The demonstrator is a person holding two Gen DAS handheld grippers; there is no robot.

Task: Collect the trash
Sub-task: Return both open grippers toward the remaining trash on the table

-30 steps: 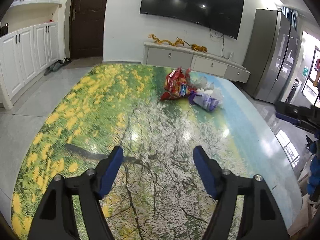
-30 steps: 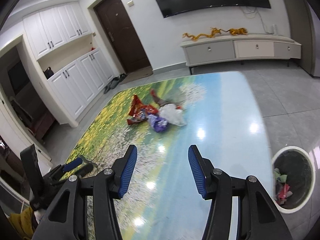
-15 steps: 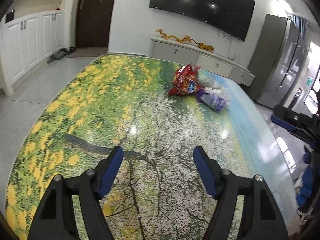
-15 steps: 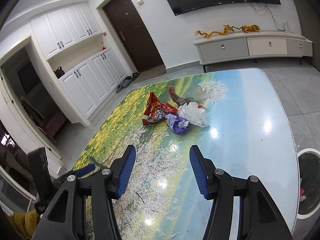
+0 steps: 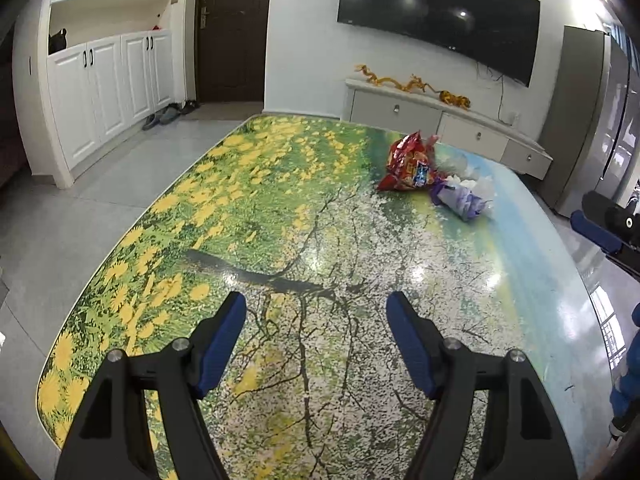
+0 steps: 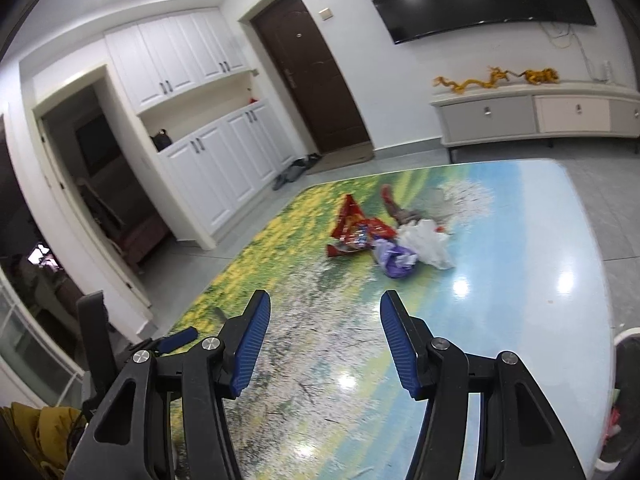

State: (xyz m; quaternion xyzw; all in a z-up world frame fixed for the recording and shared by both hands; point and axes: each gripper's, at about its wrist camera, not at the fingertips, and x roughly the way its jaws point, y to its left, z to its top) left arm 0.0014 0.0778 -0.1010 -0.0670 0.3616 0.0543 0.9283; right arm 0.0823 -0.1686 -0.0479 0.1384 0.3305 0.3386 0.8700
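Observation:
A small heap of trash lies on the far part of the printed table (image 5: 280, 220): a red snack wrapper (image 5: 408, 164), a purple wrapper (image 5: 460, 200) and a white plastic bag (image 5: 478, 184). The right wrist view shows the red wrapper (image 6: 356, 228), the purple wrapper (image 6: 394, 258), the white bag (image 6: 426, 242) and a dark red wrapper (image 6: 394, 206). My left gripper (image 5: 316, 312) is open and empty over the near table. My right gripper (image 6: 324, 310) is open and empty, short of the heap.
A white trash bin (image 6: 624, 400) with some litter stands on the floor at the table's right edge. The right gripper shows at the right edge of the left wrist view (image 5: 608, 224). A TV cabinet (image 5: 440, 116) and white cupboards (image 5: 104, 88) line the walls.
Both grippers have moved forward over the table toward the trash heap and swung left, so the bin has slid to the edge of the right wrist view. Both stay open.

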